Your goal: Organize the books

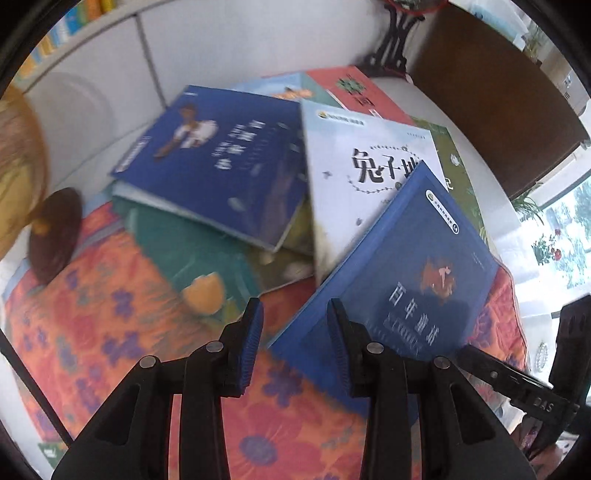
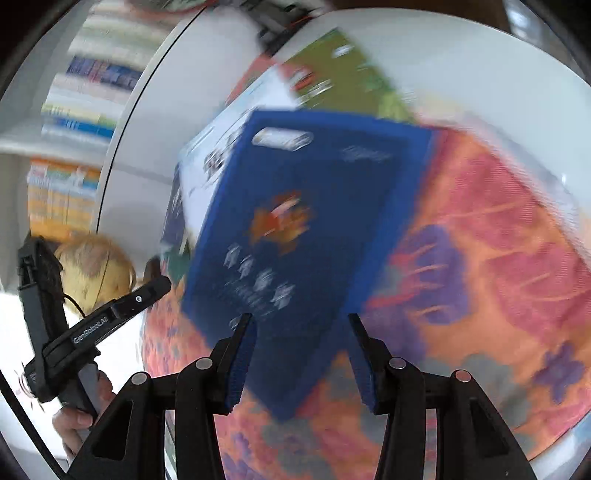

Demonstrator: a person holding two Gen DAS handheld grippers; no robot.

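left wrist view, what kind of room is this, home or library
Probably a home living room or reading corner, though a small library can't be ruled out. A white round table carries a floral cloth with loose children's books, a filled bookshelf stands behind, and potted plants sit by a bright window.

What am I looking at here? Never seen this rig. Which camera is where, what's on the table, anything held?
No robot: a person holds a handheld two-finger gripper in each hand, each with a fisheye camera looking along its fingers. One picture is from the left gripper, the other from the right gripper. Both sets of jaws stand apart over a flowered cloth and hold nothing. On it lies a loose pile of books: nearest, a blue book leaning on a white book, with a dark blue book beyond.
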